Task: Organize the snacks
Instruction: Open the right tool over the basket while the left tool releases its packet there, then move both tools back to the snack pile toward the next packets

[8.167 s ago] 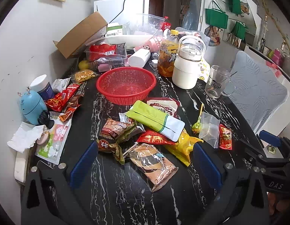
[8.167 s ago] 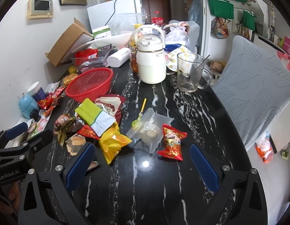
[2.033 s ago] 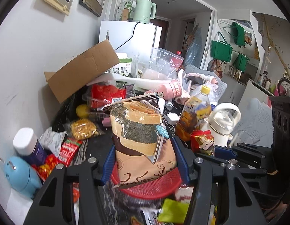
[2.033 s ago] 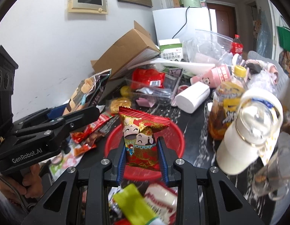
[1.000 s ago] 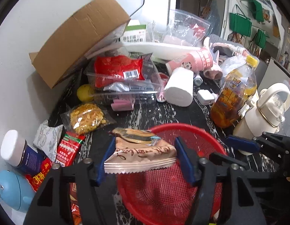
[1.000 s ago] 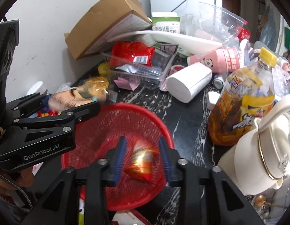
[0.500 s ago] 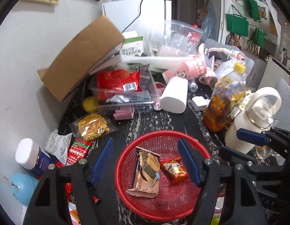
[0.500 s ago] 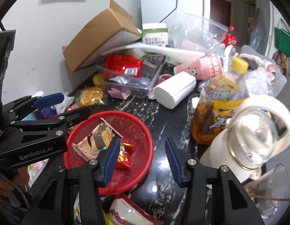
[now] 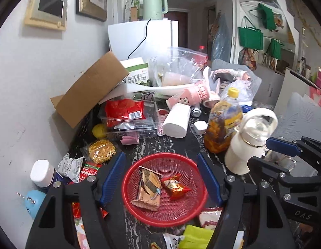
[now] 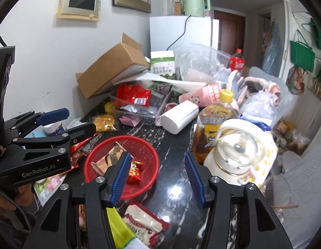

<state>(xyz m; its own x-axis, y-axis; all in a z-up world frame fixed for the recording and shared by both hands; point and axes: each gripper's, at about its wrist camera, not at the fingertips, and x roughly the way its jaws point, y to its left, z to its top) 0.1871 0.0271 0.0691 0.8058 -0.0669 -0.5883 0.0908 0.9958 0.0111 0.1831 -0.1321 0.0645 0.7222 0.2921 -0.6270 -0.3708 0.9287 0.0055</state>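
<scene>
Above the red basket (image 9: 164,188), left gripper (image 9: 160,178) and right gripper (image 10: 156,176) hover, jaws spread wide, empty.

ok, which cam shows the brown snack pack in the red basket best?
Left wrist: the brown snack pack lies fully visible in the red basket, between the open left hand-held gripper fingers. In the right wrist view, the right hand-held gripper finger partly hides the pack.
</scene>
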